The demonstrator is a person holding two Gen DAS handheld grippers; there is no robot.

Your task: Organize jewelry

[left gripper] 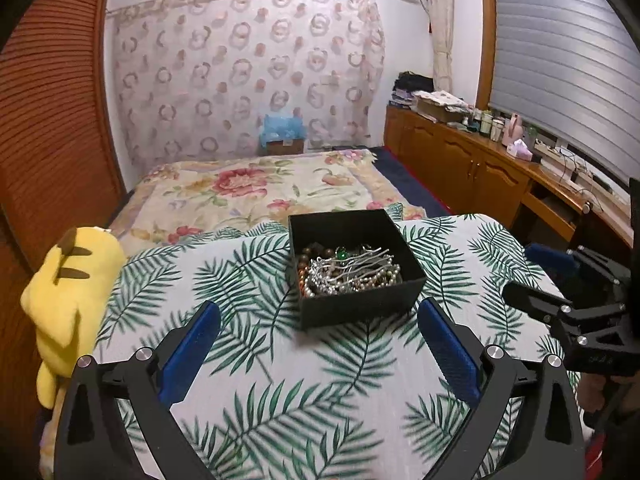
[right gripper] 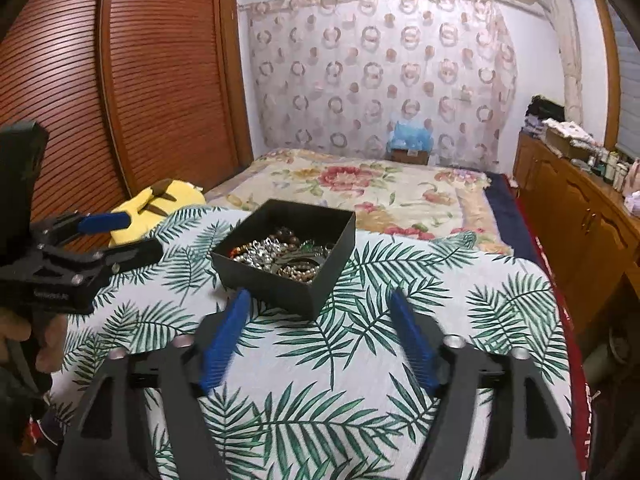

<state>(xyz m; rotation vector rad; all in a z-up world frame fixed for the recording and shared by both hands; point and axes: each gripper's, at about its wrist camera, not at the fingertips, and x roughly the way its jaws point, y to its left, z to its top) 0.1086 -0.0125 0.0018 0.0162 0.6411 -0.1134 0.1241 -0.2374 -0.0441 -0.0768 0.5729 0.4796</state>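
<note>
The left gripper [left gripper: 320,312] hung tilted downward just short of the black box [left gripper: 356,268], its blue pads spread wide with nothing between them but leaf-print cloth. The right gripper [right gripper: 320,308] pointed down the same way, jaws likewise standing apart and empty, short of the box's near corner. Neither touched the box.

The black box sat open on the leaf-print cloth [left gripper: 248,360], toward its far edge, and held the jewelry [left gripper: 348,272]: a tangle of silver chains, brown and pearl-coloured beads and a green stone. Beyond the box lay a bed under a floral quilt [left gripper: 248,188], backed by a patterned curtain [left gripper: 248,68]. A yellow plush toy [left gripper: 68,304] lay left of the box, off the cloth's edge.

The left wrist view showed the right gripper at the box's right, and a long wooden cabinet [left gripper: 460,160] with clutter under a slatted blind. The right wrist view showed instead the left gripper [right gripper: 116,236] at the box's left, a hand [right gripper: 44,340] gripping its handle, and slatted wooden wardrobe doors [right gripper: 140,80].
</note>
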